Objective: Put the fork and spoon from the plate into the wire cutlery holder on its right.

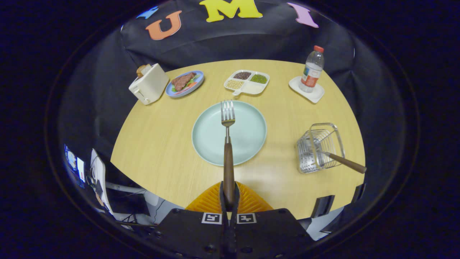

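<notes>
Hand-held gripper (229,196) clamping fork (228,144) by its handle — tines over plate (229,132), spoon (343,161) in wire cutlery holder (320,147)

Fork (228,144) raised over plate (208,144); spoon (345,162) in wire holder (320,147).

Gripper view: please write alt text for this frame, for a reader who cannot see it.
The gripper is shut on the fork by its wooden handle, tines pointing ahead over the pale green plate on a round wooden table. To the right, the wire cutlery holder already holds a wooden-handled utensil. Beyond the plate stand a toaster, food dishes and a water bottle.
</notes>
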The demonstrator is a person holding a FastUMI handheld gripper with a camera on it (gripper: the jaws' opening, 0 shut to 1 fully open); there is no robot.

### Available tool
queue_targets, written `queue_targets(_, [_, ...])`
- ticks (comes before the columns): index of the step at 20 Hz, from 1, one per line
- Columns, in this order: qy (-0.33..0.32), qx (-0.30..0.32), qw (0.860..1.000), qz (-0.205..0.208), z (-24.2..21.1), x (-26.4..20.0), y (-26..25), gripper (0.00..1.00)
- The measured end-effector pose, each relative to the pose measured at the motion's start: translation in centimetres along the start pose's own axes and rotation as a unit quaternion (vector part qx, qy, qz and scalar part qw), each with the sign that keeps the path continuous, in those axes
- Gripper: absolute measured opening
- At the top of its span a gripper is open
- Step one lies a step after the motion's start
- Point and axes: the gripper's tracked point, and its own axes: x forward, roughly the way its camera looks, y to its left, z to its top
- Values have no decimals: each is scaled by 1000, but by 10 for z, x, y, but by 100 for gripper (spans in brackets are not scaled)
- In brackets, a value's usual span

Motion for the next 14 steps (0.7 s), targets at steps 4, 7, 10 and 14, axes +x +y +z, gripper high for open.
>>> queue_targets(4, [-13, 23, 1000, -3, 7, -37, -40, 0])
queue_targets(7, [-15, 25, 999, -23, 5, -59, -78, 0])
queue_targets(10, [-7, 45, 998, -36, -1, -62, -110, 0])
queue_targets(14, [32, 65, 996, -55, -17, -58, -137, 0])
